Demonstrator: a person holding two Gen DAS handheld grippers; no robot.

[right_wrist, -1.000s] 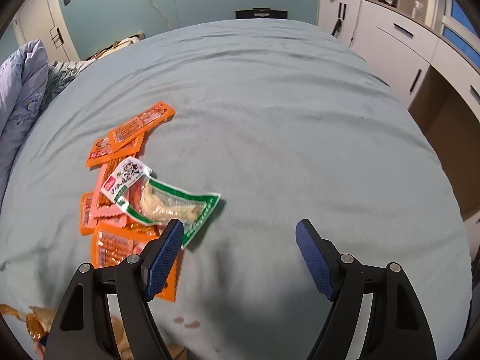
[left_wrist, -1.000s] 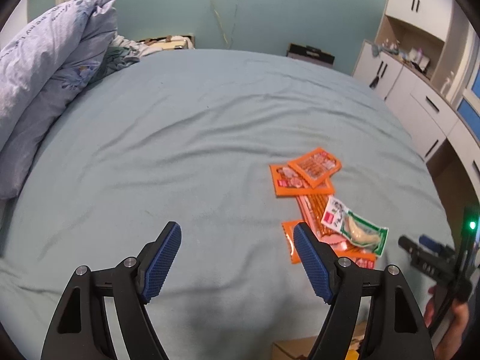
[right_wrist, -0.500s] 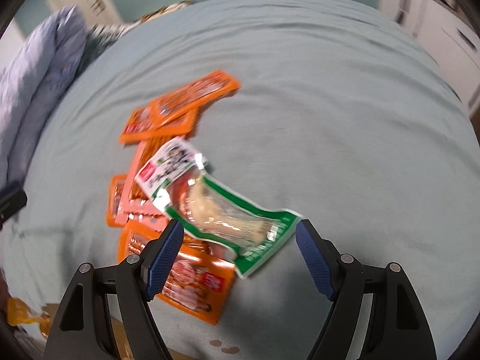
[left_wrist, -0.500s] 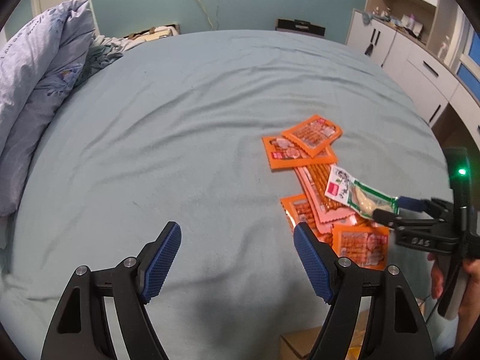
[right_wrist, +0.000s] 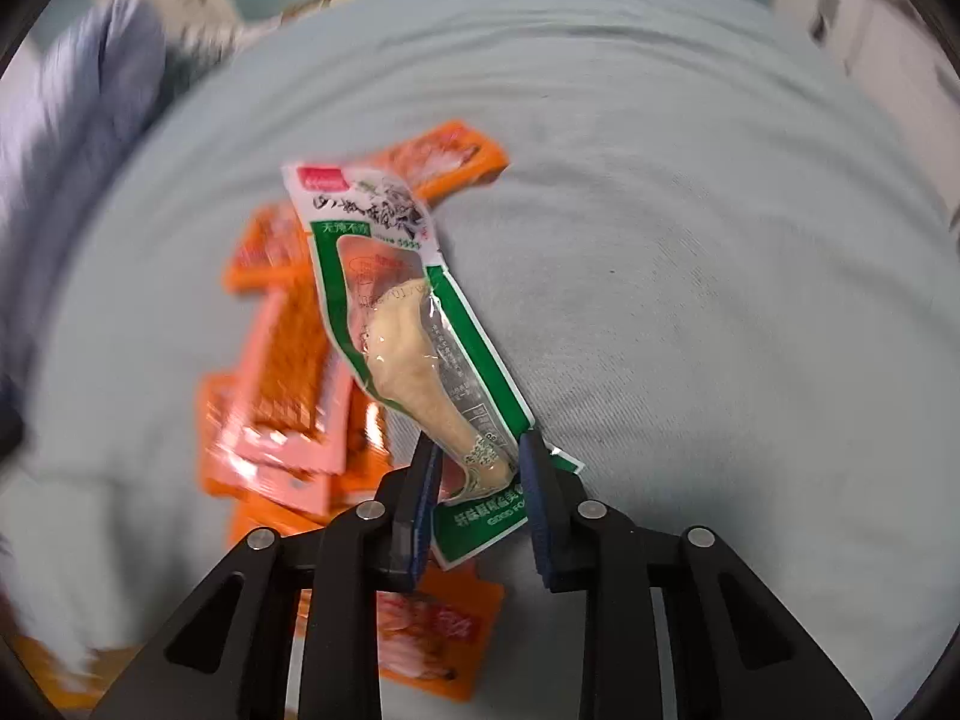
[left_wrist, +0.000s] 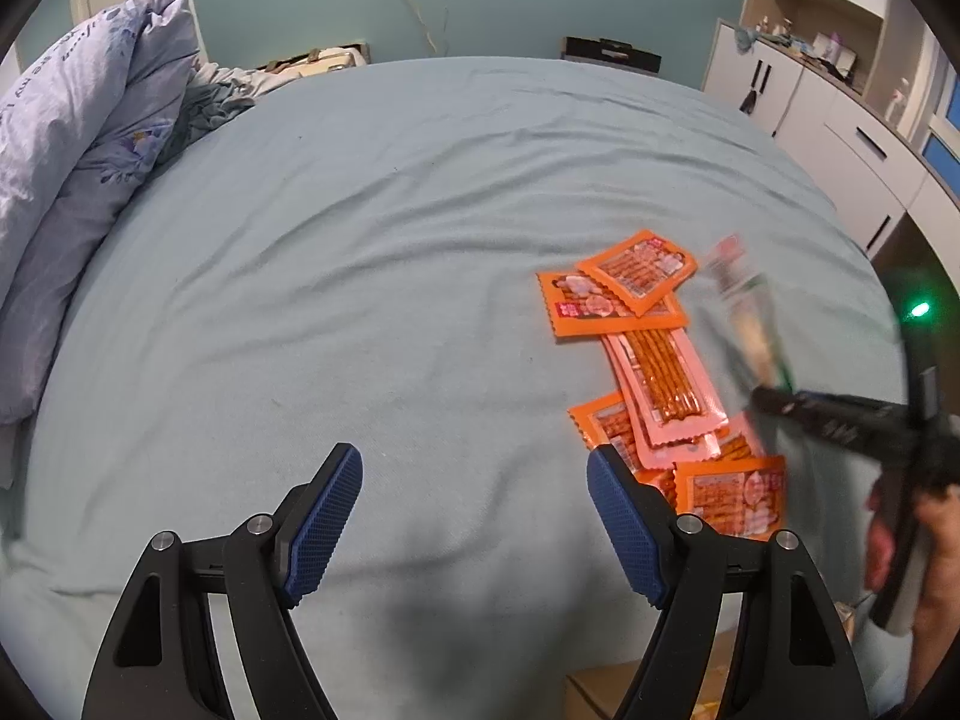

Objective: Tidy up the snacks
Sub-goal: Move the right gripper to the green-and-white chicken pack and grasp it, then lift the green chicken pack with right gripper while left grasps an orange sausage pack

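Observation:
A green-and-white chicken-leg packet [right_wrist: 396, 324] hangs tilted above the bed, its lower end between the pads of my right gripper [right_wrist: 478, 450]. The jaws are closing and the pads press on it. In the left wrist view the same packet [left_wrist: 747, 312] is a blur above the right gripper [left_wrist: 774, 399]. Several orange snack packets [left_wrist: 636, 267] lie overlapping on the sheet, with a pink-edged stick packet [left_wrist: 666, 384] on top. They also show blurred under the held packet as an orange pile [right_wrist: 288, 372]. My left gripper [left_wrist: 474, 462] hovers open over bare sheet just left of the pile.
The light blue bed sheet [left_wrist: 360, 240] fills both views. A bunched lilac quilt [left_wrist: 72, 138] lies along the left side. White cabinets [left_wrist: 840, 120] stand to the right. A cardboard box [left_wrist: 606, 684] sits at the bed's near edge. A person's hand [left_wrist: 936, 540] grips the right handle.
The right gripper moved left over the green packet, closed on its end and raised it off the pile. The left gripper sank slightly, still open.

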